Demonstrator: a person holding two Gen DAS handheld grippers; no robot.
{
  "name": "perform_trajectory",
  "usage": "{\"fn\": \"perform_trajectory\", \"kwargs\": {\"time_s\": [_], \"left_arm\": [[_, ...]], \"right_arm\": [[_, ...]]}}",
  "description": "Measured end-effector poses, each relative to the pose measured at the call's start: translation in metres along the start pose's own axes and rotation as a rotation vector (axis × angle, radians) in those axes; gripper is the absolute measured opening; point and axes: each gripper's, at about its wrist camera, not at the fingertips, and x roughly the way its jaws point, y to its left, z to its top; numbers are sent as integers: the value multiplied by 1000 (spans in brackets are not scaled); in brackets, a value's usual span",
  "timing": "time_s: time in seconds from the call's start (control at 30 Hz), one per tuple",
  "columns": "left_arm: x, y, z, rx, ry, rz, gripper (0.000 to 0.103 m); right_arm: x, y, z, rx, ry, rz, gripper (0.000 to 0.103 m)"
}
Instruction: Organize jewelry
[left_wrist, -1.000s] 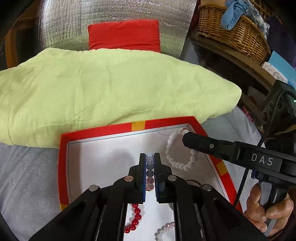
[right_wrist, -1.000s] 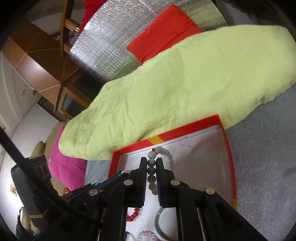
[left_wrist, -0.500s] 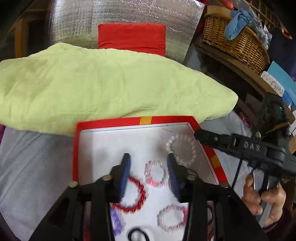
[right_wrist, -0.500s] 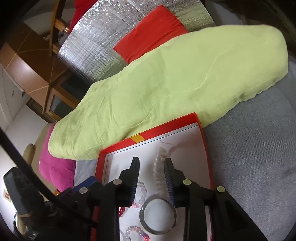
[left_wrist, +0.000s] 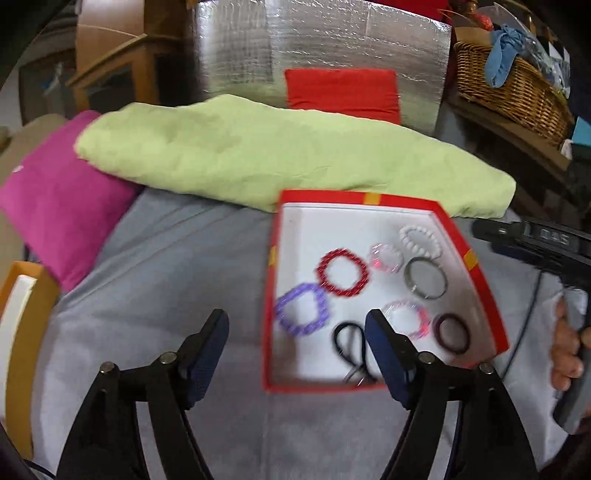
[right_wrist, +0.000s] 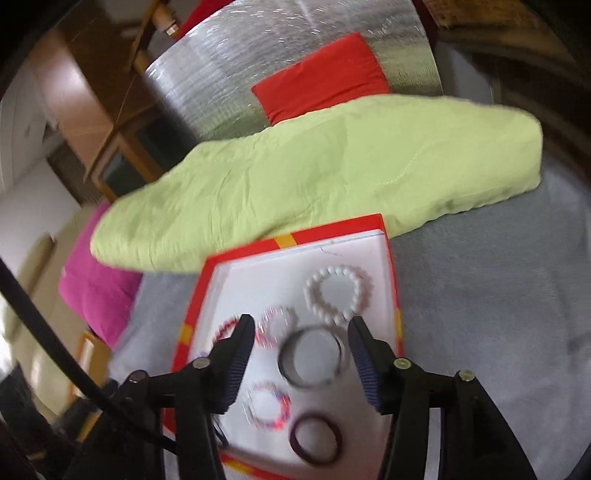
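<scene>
Looks like drop-off step wrapping up — both tongs empty, jaws opening w/ nothing btwn them. Left gripper hanging over grey cloth, red box just ahead-right of it. Right gripper tilting down over box; white bead bracelet lying just beyond its tips, grey bangle under gap. Next, imo: looking for leftover pieces — none showing outside box.

Right gripper hangs over the red box with jaws opening, nothing pinched between them; grey bangle sits right under the gap; white bead bracelet lies just past it, dark bangle nearer the camera; green blanket is behind the box.
</scene>
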Motion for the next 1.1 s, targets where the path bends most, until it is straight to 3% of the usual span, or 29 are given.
{"fn": "perform_trajectory", "kwargs": {"time_s": [0.2, 0.4, 0.5, 0.87, 1.1], "left_arm": [[-38, 3, -20, -3, -26, 85, 79], [-80, 15, -42, -49, -64, 57, 79], [-97, 17, -49, -53, -96, 95, 79], [-160, 10, -65, 4, -189, 184, 79], [-211, 1, -69, 24, -257, 228, 80]], "right_arm": [[-48, 25, -44, -128, -38, -82, 65], [-100, 42, -92, -205, -125, -160, 69], [-127, 47, -118, -227, -172, -187, 71], [-192, 72, -169, -260, -251, -187, 72], [-234, 85, -177, -254, -265, -163, 72]]}}
